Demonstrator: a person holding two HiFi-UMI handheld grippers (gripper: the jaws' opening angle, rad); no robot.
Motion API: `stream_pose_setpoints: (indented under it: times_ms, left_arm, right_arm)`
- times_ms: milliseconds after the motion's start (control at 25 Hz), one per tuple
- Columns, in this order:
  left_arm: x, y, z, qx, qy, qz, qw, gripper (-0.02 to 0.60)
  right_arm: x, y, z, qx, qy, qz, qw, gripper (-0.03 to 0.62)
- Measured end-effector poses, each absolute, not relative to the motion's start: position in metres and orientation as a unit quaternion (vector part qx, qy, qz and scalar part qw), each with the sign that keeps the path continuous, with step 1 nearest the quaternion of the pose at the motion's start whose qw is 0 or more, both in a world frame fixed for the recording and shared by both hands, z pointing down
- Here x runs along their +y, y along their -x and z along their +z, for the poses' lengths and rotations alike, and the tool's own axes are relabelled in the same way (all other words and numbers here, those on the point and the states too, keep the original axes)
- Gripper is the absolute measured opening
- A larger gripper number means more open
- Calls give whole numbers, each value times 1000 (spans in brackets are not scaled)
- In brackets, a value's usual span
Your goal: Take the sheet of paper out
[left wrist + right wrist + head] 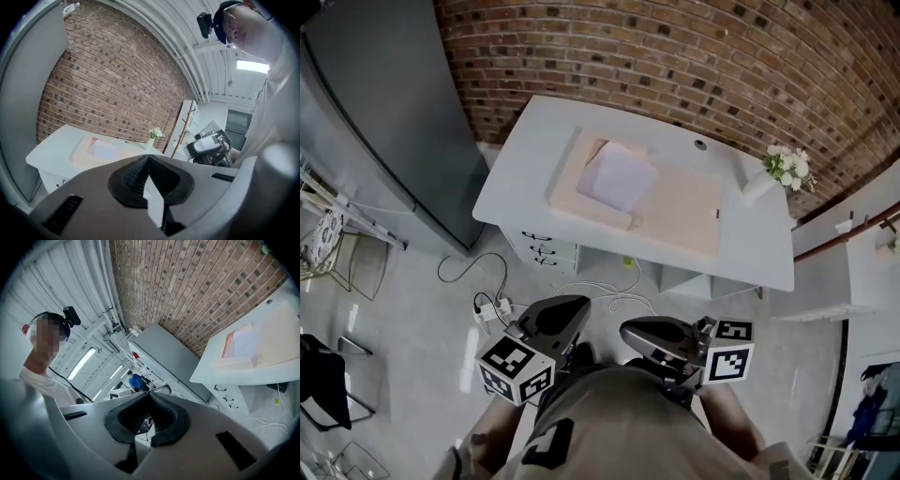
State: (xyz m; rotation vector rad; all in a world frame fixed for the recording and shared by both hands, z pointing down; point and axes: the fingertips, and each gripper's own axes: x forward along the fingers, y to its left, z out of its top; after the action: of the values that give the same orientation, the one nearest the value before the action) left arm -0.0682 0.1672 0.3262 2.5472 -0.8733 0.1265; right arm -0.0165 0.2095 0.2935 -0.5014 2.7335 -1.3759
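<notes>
- Your left gripper (555, 319) and right gripper (661, 337) sit close to your body, each with its jaws pressed together on nothing.
- Only the head view shows the cables (581, 292) on the floor between you and the white desk (534, 159).
- Well ahead of both grippers, the sheet of paper (619, 176) lies on a beige pad (680, 214) on that desk.
- Only the right gripper view shows a distant person in blue (136, 380).

The table (750, 253) is finished in white, the mat (684, 220) in pale peach, and the sheet of paper (619, 176) in faint lilac-white. The wall (675, 56) is patterned in red-brown brick with pale mortar. Black-and-white square markers are carried on the dark grey left gripper (567, 307) and right gripper (637, 333).
</notes>
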Motion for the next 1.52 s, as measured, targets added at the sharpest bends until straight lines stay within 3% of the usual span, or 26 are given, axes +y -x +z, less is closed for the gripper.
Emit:
stream_pose_setpoints:
  times_ms: [440, 720, 760, 840, 920, 1160, 1520]
  left_arm:
    - [151, 74, 338, -324, -914, 47, 239, 14]
    - [131, 62, 347, -331, -907, 68, 253, 14]
    - [127, 60, 348, -333, -905, 70, 255, 14]
    - [115, 52, 350, -337, -902, 74, 260, 14]
    - [101, 43, 352, -340, -900, 79, 262, 14]
    - [67, 20, 356, -363, -884, 101, 277, 14]
    - [20, -14, 363, -394, -864, 115, 292, 14]
  right_arm:
    - [184, 12, 310, 851, 171, -495, 31, 25]
    - [94, -58, 377, 802, 264, -535, 37, 27]
    - [78, -68, 388, 788, 270, -551, 47, 69]
    - [45, -86, 408, 763, 281, -579, 59, 218]
    - [12, -101, 425, 752, 295, -587, 51, 277]
    - [-56, -110, 480, 688, 269, -672, 55, 337]
    - [-110, -105, 536, 637, 228, -736, 28, 373]
